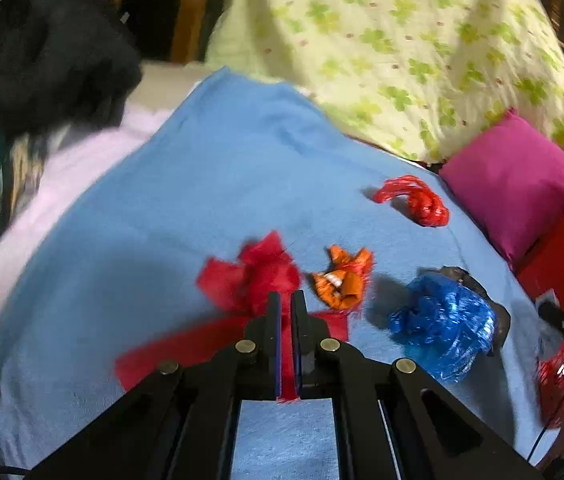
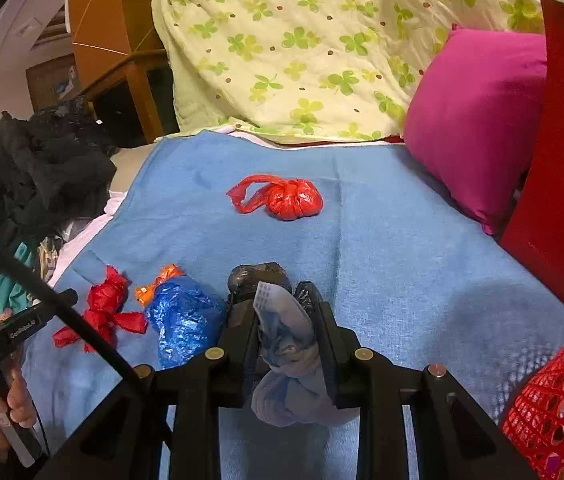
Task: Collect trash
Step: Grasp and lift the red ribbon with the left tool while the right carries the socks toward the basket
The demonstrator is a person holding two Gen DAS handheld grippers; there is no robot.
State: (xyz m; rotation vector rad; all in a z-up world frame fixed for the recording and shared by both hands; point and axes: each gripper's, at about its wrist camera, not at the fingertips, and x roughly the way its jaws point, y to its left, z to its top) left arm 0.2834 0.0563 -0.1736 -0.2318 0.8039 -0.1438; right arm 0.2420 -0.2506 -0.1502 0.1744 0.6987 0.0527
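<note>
**Both grippers loaded, plenty of trash left on the blanket**

Quick update from my end. I'm using the blue blanket (image 2: 402, 240) as my reference for everything here.

The left gripper (image 1: 286, 300) is squeezing nearly all the way closed on a strip of the red rag (image 1: 257, 276), which is trailing down onto the blanket's near middle. The right gripper (image 2: 286, 312) is clamping a pale blue wad (image 2: 290, 344) between its pads, so its fingers are sitting a fair bit apart around that bundle. Looks like cloth or paper, can't say which.

What's waiting on the blanket, as far as I'm seeing:
- the blue bag (image 2: 181, 320), near the blanket's front, just beside the right gripper
- the orange wrapper (image 1: 342, 280), touching or almost touching the blue bag on its far side
- the black bag (image 2: 257, 280), right behind the right gripper's fingertips
- the red bag (image 2: 282, 200), knotted, sitting alone toward the blanket's far middle

A red mesh basket (image 2: 562, 392) is poking in at the blanket's right front corner. I'm guessing that's where the stuff is going, but I'm not seeing anything inside it clearly.

So I'm calling this early: two pieces in hand, four lying out, nothing visibly binned yet.
</note>
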